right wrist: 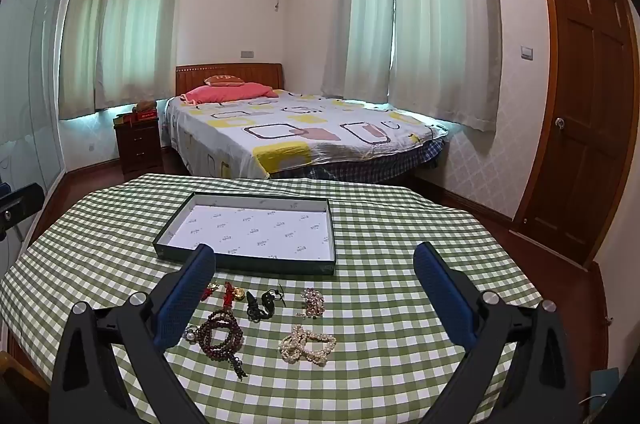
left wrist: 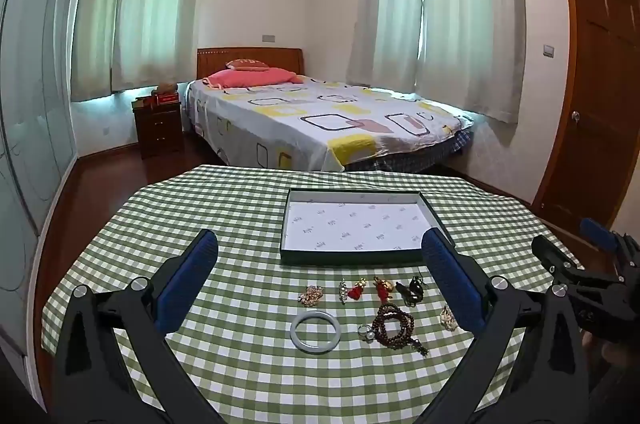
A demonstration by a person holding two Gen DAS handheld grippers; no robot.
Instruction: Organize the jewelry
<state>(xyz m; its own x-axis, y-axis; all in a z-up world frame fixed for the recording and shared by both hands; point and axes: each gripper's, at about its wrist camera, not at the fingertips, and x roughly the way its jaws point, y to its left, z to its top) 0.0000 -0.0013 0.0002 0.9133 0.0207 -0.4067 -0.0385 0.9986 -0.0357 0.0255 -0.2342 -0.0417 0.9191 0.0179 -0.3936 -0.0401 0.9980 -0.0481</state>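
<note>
An empty dark-rimmed tray (left wrist: pixel 352 258) with a white patterned floor sits on the green checked tablecloth; it also shows in the right wrist view (right wrist: pixel 248 264). In front of it lie a pale jade bangle (left wrist: pixel 315 331), dark wooden beads (left wrist: pixel 394 326) (right wrist: pixel 220 338), a pearl strand (right wrist: pixel 307 344), red charms (left wrist: pixel 356 290), a black pendant (left wrist: pixel 412 290) and a gold cluster (left wrist: pixel 311 295). My left gripper (left wrist: pixel 320 244) is open above the jewelry. My right gripper (right wrist: pixel 314 258) is open and empty above the beads and pearls.
The table (left wrist: pixel 240 192) stands in a bedroom. Beyond its far edge are a bed (left wrist: pixel 320 116), a nightstand (left wrist: pixel 158 128) and curtained windows. A wooden door (right wrist: pixel 588 104) is at the right. The right gripper body (left wrist: pixel 588 276) shows at the left view's right edge.
</note>
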